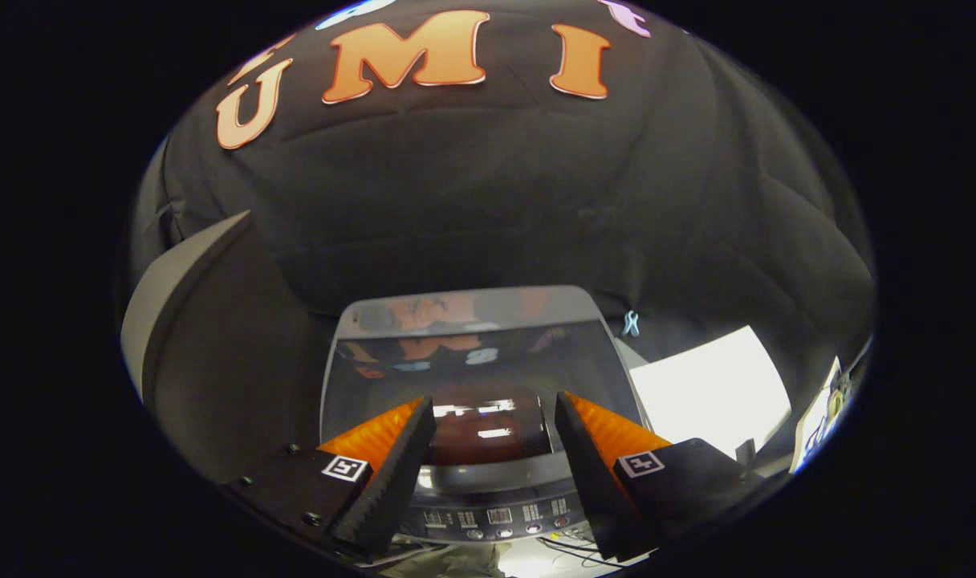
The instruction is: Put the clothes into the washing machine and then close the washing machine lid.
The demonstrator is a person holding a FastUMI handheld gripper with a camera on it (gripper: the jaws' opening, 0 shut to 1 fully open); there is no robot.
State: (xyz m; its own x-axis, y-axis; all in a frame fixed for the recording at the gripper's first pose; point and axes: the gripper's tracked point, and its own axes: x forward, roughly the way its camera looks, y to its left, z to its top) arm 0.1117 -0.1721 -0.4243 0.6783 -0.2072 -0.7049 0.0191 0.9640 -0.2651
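Both fingers of the hand-held gripper (494,417) spread apart, holding nothing, above the grey top-loading washing machine's dark glass lid (472,369), which lies flat down; no clothes visible.

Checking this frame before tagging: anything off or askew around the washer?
Nothing stands out. The washing machine lid lies flat and closed, control panel intact below it. The gripper hangs open above the lid, holding nothing.

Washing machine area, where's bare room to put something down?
The washing machine lid lies flat and bare ahead of the open gripper, and a white surface right of the machine looks free. Its control panel and the cables beside it look crowded.
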